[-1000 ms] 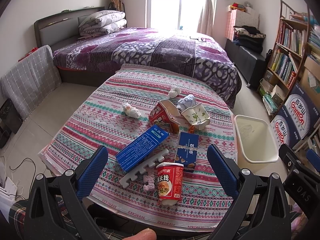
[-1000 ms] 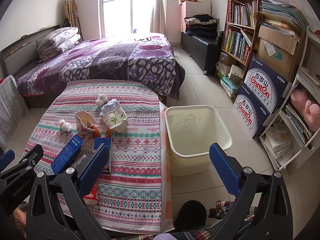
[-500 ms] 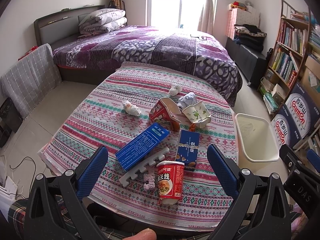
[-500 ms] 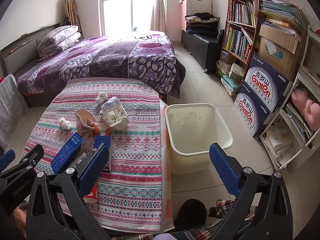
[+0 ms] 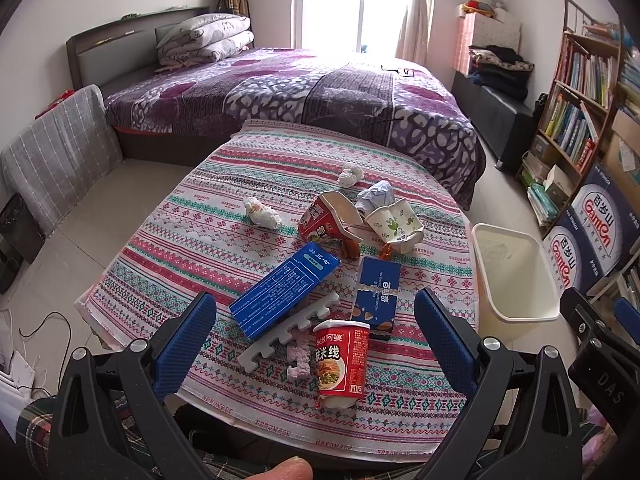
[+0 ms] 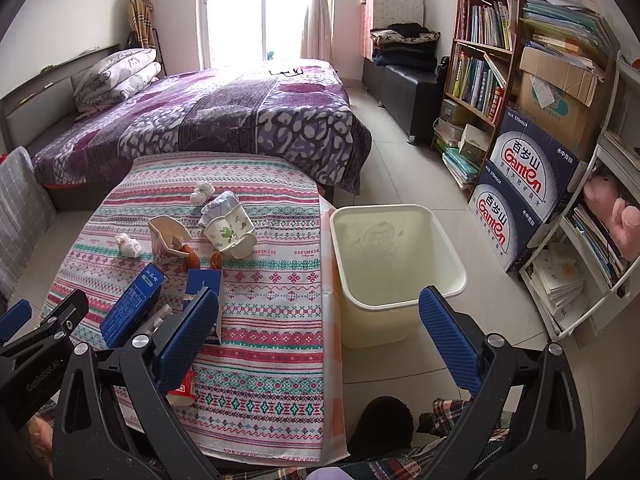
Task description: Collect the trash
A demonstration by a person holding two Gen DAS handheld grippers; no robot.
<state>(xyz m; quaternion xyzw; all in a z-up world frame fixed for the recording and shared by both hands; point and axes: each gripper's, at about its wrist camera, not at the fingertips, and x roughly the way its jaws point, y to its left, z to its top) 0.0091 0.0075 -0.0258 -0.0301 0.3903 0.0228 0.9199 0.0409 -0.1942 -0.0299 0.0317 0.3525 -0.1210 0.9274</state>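
Trash lies on a striped tablecloth (image 5: 200, 240): an upright red noodle cup (image 5: 341, 362), a long blue box (image 5: 284, 290), a dark blue snack box (image 5: 376, 298), a white foam comb piece (image 5: 288, 332), a tipped red cup (image 5: 326, 218), a floral paper cup (image 5: 394, 222) and crumpled tissues (image 5: 262, 213). A cream bin (image 6: 394, 264) stands on the floor right of the table. My left gripper (image 5: 316, 334) is open above the table's near edge, the noodle cup between its fingers' line. My right gripper (image 6: 320, 332) is open over the table's right edge, near the bin.
A purple bed (image 5: 288, 88) lies behind the table. A bookshelf (image 6: 492, 52) and blue Ganten cartons (image 6: 520, 184) stand at the right. A grey chequered panel (image 5: 60, 148) leans at the left. The person's plaid-clad knees (image 6: 452, 412) show below.
Both grippers have drifted slightly; the scene sits a little lower and nearer in view. Nothing on the table has moved, and both grippers stay open.
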